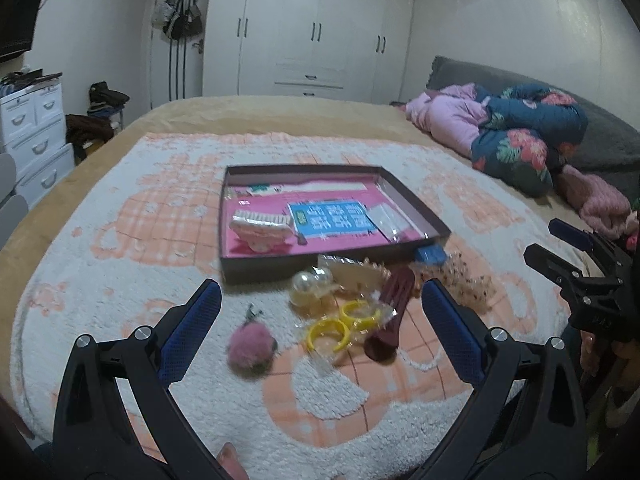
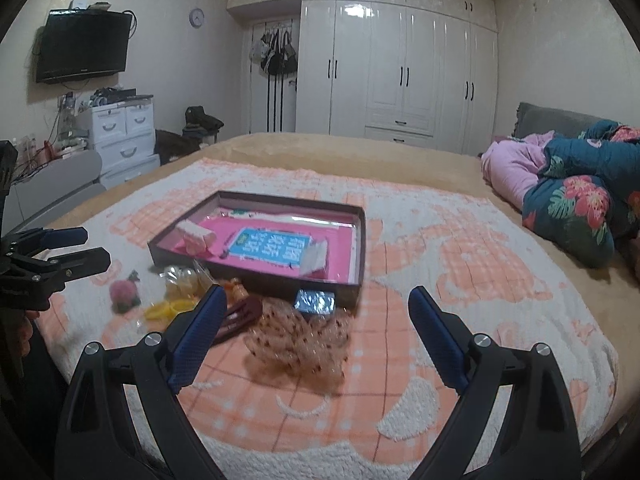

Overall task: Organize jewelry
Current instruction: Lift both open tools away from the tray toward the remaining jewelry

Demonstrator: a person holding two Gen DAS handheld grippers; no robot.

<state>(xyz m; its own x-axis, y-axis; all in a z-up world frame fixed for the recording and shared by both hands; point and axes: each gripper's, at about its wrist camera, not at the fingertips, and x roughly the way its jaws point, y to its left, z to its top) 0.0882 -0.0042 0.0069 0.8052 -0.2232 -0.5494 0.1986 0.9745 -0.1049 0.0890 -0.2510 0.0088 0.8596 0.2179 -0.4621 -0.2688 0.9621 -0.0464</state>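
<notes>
Several loose pieces heaped just outside the near wall of the box, on the towel, none yet inside except a cream comb clip lying on the pink lining. Left gripper spread wide and empty, hovering over the heap, with the yellow rings in their crinkled clear wrap straight ahead between the pads, and the pink pompom nearer the left pad. Maroon clip hard, smooth, long axis running away from the tool toward the box, so probably a crosswise pinch. Pearl clip glossy, rounded, touching the box wall. Right gripper likewise wide open, holding nothing, with the speckled peach scrunchie directly before it, soft, frilled and sheer, likely to crush under a grip. Blue foil packet against the box corner. By position, left nearer rings and pompom, right nearer scrunchie.
</notes>
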